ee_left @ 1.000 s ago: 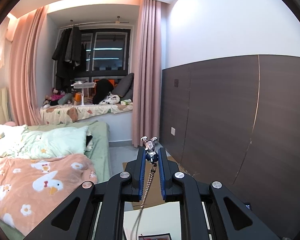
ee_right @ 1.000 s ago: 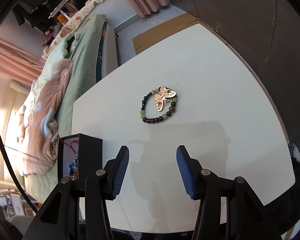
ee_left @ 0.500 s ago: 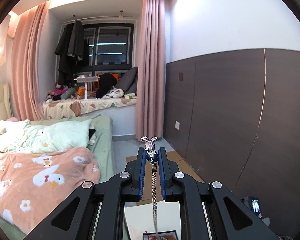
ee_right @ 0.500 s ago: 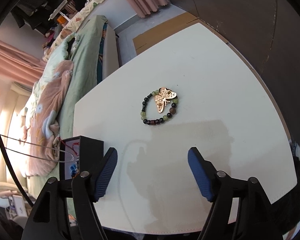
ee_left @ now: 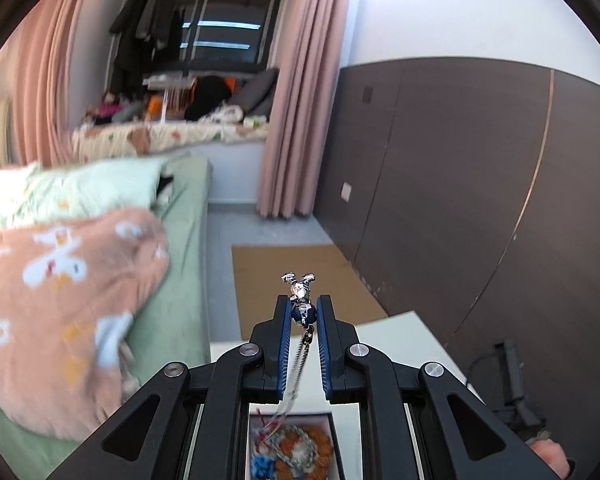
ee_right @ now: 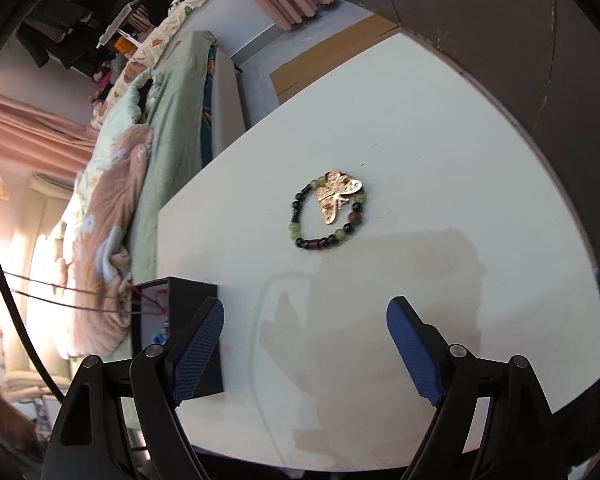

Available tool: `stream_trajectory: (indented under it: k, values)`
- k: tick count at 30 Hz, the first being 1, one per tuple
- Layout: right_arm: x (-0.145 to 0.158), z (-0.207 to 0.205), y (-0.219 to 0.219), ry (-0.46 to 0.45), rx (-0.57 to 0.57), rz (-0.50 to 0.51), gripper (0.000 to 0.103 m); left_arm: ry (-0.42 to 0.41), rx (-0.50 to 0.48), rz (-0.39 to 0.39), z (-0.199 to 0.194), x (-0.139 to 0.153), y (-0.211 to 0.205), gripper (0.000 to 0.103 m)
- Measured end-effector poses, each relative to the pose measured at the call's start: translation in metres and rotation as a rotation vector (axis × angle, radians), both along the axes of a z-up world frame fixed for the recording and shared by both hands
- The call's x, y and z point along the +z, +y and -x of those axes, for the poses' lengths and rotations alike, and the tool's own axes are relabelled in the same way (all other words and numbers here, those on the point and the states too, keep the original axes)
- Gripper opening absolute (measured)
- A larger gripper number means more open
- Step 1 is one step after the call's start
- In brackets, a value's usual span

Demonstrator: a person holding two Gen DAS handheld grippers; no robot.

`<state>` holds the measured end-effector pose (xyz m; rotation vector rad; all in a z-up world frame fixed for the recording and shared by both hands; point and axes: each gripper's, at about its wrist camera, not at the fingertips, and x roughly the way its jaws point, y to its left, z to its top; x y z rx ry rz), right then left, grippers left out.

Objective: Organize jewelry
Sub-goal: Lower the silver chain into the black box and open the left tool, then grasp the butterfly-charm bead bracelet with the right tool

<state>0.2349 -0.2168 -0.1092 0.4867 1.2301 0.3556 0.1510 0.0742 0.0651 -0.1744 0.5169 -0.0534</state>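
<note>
Silver figure pendant (ee_left: 302, 307), clamped between the blue pads of the left gripper (ee_left: 304, 314), its top protruding beyond the fingertips. A fine chain (ee_left: 296, 372) hangs from it, running back between the jaws and down into the open black jewelry box (ee_left: 290, 446), which lies directly beneath the gripper's base and already holds a tangle of orange, blue and red pieces. The box rests on the white table (ee_left: 400, 344), near its edge on the bed side.

Right gripper (ee_right: 305, 346): jaws spread wide, holding nothing, hovering above the same table. The box stands just beside its left finger (ee_right: 198, 344), touching it in appearance only; contact cannot be confirmed. Ahead of the fingertips, well apart, lies a beaded bracelet (ee_right: 327, 216) of green, dark and brown beads, with a gold butterfly brooch (ee_right: 336, 196) resting across its far rim.

Step in hand, as judged: depositing the pendant necklace into the box. The next move calls for lowering the left gripper so the chain pools inside the walls, then parting the jaws over the compartment. The bracelet and brooch remain unsorted; the open right gripper appears posed to approach them.
</note>
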Motion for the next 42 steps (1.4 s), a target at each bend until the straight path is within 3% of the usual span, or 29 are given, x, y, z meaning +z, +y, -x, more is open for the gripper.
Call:
stream_trajectory:
  k: [8,14,20,22,25,26,33,35,37,42]
  values:
    - [-0.005,-0.002,-0.001,0.012,-0.029,0.022,0.084,0.100,0.084,0.063,-0.011,-0.060,0.014,0.013]
    - [-0.004,-0.003,0.010,0.005,0.002,0.061,0.084,0.151,0.076,0.098,-0.015,-0.082,0.020,0.014]
    - [-0.004,-0.009,0.011,0.000,-0.024,0.062,0.084,0.274,0.003,0.172,-0.031,-0.109,0.021,0.015]
    - [-0.006,-0.012,0.009,0.010,-0.043,0.046,0.084,0.280,0.005,0.174,-0.031,-0.111,0.022,0.024]
    - [-0.009,-0.015,0.005,0.015,-0.069,0.028,0.084,0.257,0.022,0.190,-0.028,-0.111,0.027,0.063]
    - [-0.009,-0.016,0.004,0.015,-0.078,0.024,0.084,0.250,0.031,0.193,-0.027,-0.111,0.028,0.069]
    - [-0.008,-0.028,-0.002,-0.017,-0.143,0.058,0.084,0.273,0.032,0.204,-0.029,-0.119,0.029,0.070]
    - [-0.005,-0.033,0.000,-0.033,-0.142,0.069,0.081,0.287,0.036,0.207,-0.032,-0.124,0.030,0.070]
    - [-0.004,-0.041,0.005,-0.043,-0.132,0.091,0.068,0.297,0.041,0.213,-0.034,-0.128,0.031,0.070]
    - [-0.005,-0.054,0.015,-0.055,-0.097,0.166,0.052,0.315,0.050,0.229,-0.036,-0.133,0.035,0.070]
